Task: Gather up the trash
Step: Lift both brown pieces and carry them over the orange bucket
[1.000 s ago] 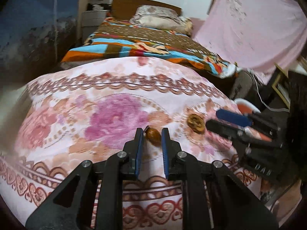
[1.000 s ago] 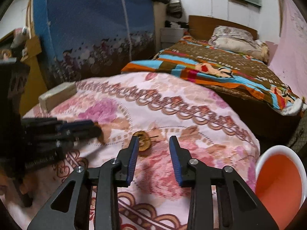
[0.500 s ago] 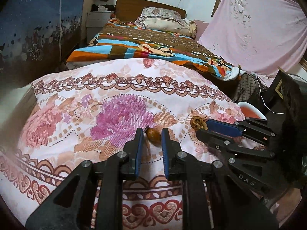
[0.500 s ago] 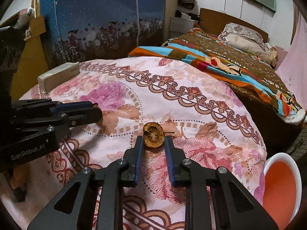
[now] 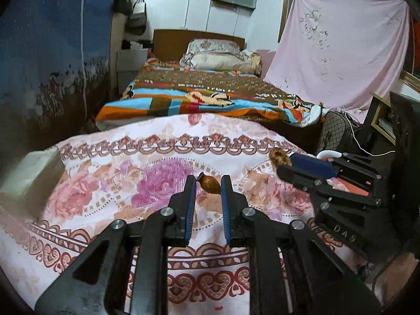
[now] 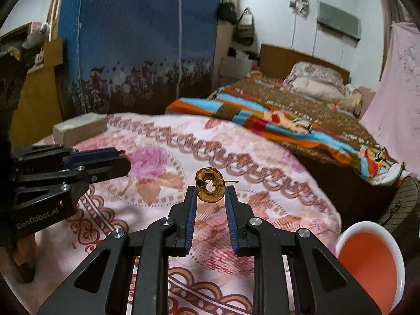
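My left gripper (image 5: 208, 183) is shut on a small brown fruit scrap (image 5: 208, 183) and holds it above the floral table cloth (image 5: 157, 162). My right gripper (image 6: 210, 193) is shut on a brown dried fruit core with a hole (image 6: 209, 188) and holds it lifted above the cloth. The right gripper also shows in the left wrist view (image 5: 307, 168) with the core (image 5: 280, 156) at its tip. The left gripper shows at the left of the right wrist view (image 6: 105, 162).
An orange bin with a white rim (image 6: 370, 265) stands low at the right beside the table. A beige tissue box (image 6: 78, 128) lies at the table's far left edge. A bed with a striped blanket (image 6: 288, 120) is beyond.
Both grippers have lifted with their scraps, away from the cloth. The right gripper, closed on the core half a second ago, now holds it clear of the table.
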`<state>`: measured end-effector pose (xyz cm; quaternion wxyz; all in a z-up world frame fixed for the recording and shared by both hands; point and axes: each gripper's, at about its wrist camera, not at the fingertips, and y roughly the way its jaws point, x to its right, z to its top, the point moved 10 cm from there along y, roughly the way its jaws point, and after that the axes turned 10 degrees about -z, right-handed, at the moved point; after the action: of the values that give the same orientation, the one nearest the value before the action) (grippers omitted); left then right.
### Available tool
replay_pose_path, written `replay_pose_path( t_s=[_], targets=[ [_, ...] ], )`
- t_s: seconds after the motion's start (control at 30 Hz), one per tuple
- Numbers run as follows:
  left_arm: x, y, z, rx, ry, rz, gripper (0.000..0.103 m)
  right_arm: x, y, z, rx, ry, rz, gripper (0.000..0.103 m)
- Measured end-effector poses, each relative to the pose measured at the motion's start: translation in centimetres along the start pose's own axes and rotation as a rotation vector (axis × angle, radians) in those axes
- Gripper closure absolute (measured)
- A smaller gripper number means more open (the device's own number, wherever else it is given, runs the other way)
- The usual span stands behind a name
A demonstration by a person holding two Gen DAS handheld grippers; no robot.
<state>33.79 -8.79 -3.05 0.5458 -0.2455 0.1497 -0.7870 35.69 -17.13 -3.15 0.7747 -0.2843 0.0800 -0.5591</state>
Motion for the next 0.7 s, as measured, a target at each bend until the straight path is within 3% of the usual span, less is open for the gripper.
replay_pose_path(
  t_s=[0.2, 0.7],
  targets=[
    [1.0, -0.7, 0.8, 0.037, 0.048, 0.006, 0.100, 2.1, -2.6, 1.4, 0.137, 0.073, -0.057, 0.084],
    [7.2, -4.2, 4.8, 0.243, 0.201, -0.019, 0.100, 8.1, -9.8, 2.7, 0.442, 0.294, -0.163, 0.083]
  ],
)
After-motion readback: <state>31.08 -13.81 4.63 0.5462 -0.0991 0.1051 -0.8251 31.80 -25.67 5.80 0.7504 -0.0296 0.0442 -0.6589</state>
